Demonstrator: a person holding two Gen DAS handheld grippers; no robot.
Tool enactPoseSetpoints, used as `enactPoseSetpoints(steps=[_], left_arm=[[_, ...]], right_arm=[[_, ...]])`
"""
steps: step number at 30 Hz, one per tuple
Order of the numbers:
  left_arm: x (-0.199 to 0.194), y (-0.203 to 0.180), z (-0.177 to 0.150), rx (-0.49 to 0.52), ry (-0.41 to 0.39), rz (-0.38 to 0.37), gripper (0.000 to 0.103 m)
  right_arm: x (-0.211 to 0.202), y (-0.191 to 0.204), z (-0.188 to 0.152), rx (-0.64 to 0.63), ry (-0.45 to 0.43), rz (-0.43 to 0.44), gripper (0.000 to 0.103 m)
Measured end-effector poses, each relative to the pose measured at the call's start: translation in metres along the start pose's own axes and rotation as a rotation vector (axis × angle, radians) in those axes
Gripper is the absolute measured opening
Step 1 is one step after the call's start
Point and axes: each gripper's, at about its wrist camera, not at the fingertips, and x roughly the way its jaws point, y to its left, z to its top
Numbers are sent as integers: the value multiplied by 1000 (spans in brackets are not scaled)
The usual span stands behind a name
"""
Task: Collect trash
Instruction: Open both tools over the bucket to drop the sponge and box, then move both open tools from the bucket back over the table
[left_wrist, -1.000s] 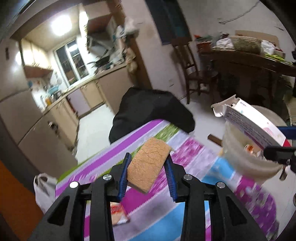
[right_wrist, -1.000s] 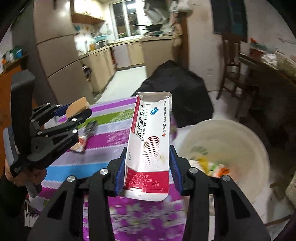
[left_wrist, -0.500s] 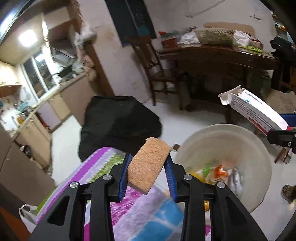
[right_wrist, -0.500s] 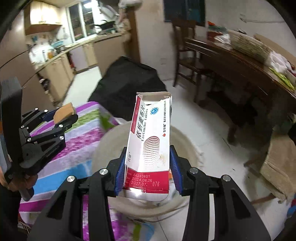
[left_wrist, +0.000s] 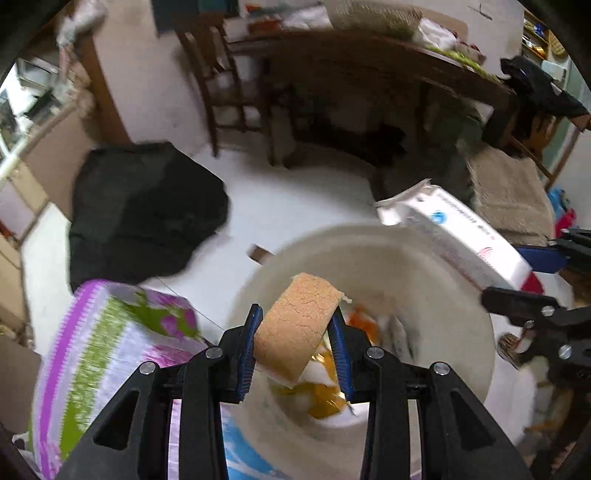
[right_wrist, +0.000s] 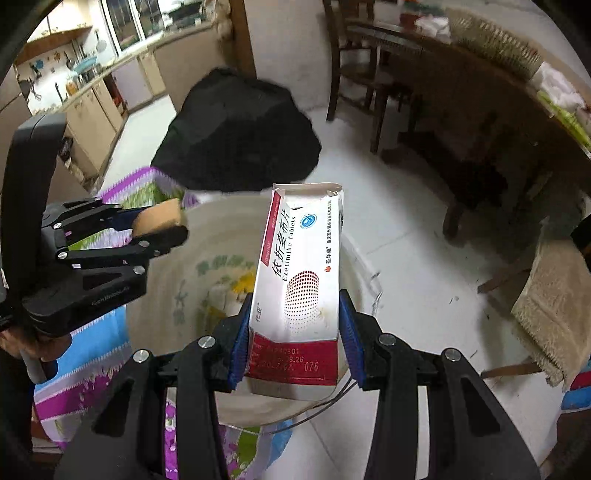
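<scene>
Both tongs have swung from the desk (left_wrist: 110, 354) to above the bin (left_wrist: 461, 332). Left tongs (left_wrist: 295, 347) grip a brown sponge (left_wrist: 295, 328); right tongs (right_wrist: 295, 343) grip a tablet box (right_wrist: 299, 280). Step: disposal; next, release both.

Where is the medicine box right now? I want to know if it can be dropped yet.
The medicine box is clamped in the right tongs, held above the white bin, right of the brown sponge piece in the left tongs.

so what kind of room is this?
Looks like a home kitchen-dining room: kitchen cabinets and a window over the counter, a wooden dining table with a chair, and a tiled floor with a trash bucket.
</scene>
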Motion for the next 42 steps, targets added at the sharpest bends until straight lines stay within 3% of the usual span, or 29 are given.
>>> enactPoseSetpoints(steps=[6, 14, 15, 16, 17, 19, 37, 42], left_arm=[[24, 2, -27, 30, 69, -39, 37], [25, 9, -42, 49, 81, -26, 39], [26, 10, -42, 44, 76, -13, 44], [26, 12, -41, 39, 76, -8, 49], [25, 11, -41, 38, 72, -5, 61], [23, 11, -41, 43, 53, 10, 69], [-1, 21, -67, -8, -20, 49, 69], [-26, 21, -72, -35, -124, 37, 69]], right_arm=[[22, 0, -2, 8, 91, 15, 42], [31, 0, 1, 7, 135, 32, 43], [32, -1, 3, 8, 136, 36, 44], [33, -1, 3, 9, 135, 46, 46], [34, -1, 4, 6, 132, 55, 48], [35, -2, 4, 10, 120, 52, 49], [36, 2, -9, 24, 77, 50, 49], [20, 17, -16, 13, -54, -6, 49]])
